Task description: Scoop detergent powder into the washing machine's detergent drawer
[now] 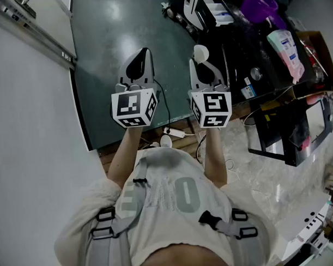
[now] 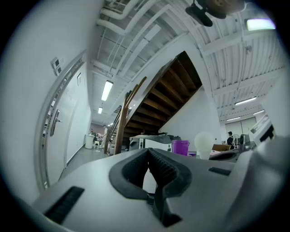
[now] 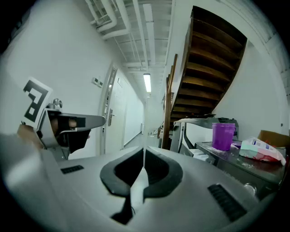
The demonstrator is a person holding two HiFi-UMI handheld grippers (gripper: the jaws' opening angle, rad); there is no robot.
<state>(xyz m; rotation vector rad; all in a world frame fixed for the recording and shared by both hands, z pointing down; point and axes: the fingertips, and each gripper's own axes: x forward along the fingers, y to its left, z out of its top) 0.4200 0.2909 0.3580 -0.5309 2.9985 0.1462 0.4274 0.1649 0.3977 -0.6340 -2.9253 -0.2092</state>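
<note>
Both grippers are held side by side in the air above a dark green floor. My right gripper is shut on the thin handle of a white scoop, whose round bowl stands up past the jaw tips. My left gripper is shut with nothing in it. Ahead on the right, a purple cup and a pink-and-white detergent bag stand on a dark counter. A white machine sits beyond the counter.
A white wall with a door runs along the left. A wooden staircase rises ahead. A black frame rack stands at the right on a pale floor. A power strip and cables lie near the person's feet.
</note>
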